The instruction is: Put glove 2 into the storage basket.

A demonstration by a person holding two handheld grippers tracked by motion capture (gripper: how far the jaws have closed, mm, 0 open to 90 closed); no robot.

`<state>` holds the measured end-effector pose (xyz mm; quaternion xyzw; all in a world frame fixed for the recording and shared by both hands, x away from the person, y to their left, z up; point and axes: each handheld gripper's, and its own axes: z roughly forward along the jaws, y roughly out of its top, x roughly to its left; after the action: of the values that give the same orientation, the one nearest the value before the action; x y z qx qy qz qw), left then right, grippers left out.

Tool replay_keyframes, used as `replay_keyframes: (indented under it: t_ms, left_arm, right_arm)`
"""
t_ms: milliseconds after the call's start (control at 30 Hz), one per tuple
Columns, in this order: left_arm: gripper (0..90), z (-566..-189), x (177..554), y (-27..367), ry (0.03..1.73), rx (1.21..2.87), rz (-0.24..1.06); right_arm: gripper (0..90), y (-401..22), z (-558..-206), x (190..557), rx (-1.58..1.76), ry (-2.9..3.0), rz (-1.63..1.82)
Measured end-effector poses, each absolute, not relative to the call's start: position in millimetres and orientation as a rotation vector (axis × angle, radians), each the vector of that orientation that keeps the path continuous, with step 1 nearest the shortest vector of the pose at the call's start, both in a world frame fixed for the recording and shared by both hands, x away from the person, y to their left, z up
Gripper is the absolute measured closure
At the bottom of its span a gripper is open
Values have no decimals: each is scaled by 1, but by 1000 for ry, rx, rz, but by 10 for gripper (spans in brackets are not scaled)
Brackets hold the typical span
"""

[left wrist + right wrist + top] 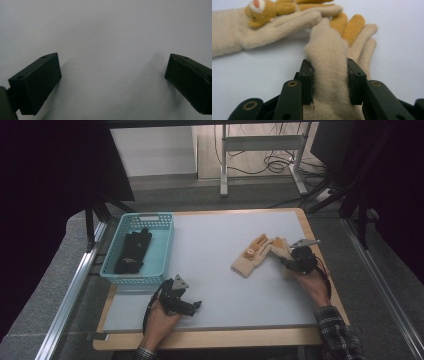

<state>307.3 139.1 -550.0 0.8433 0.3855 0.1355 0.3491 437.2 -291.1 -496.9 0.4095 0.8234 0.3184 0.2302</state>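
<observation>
The cream glove (329, 75) lay on the right part of the grey table mat (225, 270), its cuff pinched between the black jaws of the right gripper (330, 81), whose pads pressed in on the knit from both sides so that the fabric bunched up into a ridge between them. Its fingers, some cream and some mustard-yellow, spread flat on the mat beyond the jaws. Just beside it, with fingertips touching or overlapping, lay the second glove (251, 256), palm-length cream with yellow fingers and a small bear face (259, 10) sewn on its back. In the high view the right hand (314, 282) came in from the lower right, a plaid sleeve (337, 335) at the wrist, and held its gripper low and pointing toward the table's centre at the gloves. The left hand (159, 317) rested near the front edge of the mat, well apart from the gloves, its left gripper (192, 306) pointing right and lying low over the surface. The left gripper view showed its two jaws standing wide apart over bare grey mat with nothing between them. The high view alone gave the wider setting: a turquoise basket (162, 251) at the table's left edge holding a pair of black gloves (132, 251). The bear face and the knit texture were clear from the right gripper view, while the high view left them small.
</observation>
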Motion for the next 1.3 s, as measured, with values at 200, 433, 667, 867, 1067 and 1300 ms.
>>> replay_keyframes:
  t_ms: [200,433,667,867,1067,1300]
  left_arm:
    - [7,-550,307,139,999,2186,350]
    - [7,-550,307,139,998,2188,352]
    - [7,-550,307,139,998,2187,351]
    - [7,-550,307,139,997,2186,354]
    - [7,-550,307,139,995,2188,354]
    - [7,-550,307,139,995,2189,354]
  right_arm:
    - [631,-307,-476,419,1165,2187,953]
    - [627,-281,-453,397,1082,2209,1064]
    - [623,-216,-456,380,924,2320,1121]
    - [618,-164,-470,371,836,2397,1140]
    - [605,-128,-495,368,825,2446,1129]
    - [383,-112,-513,366,792,2582,1074]
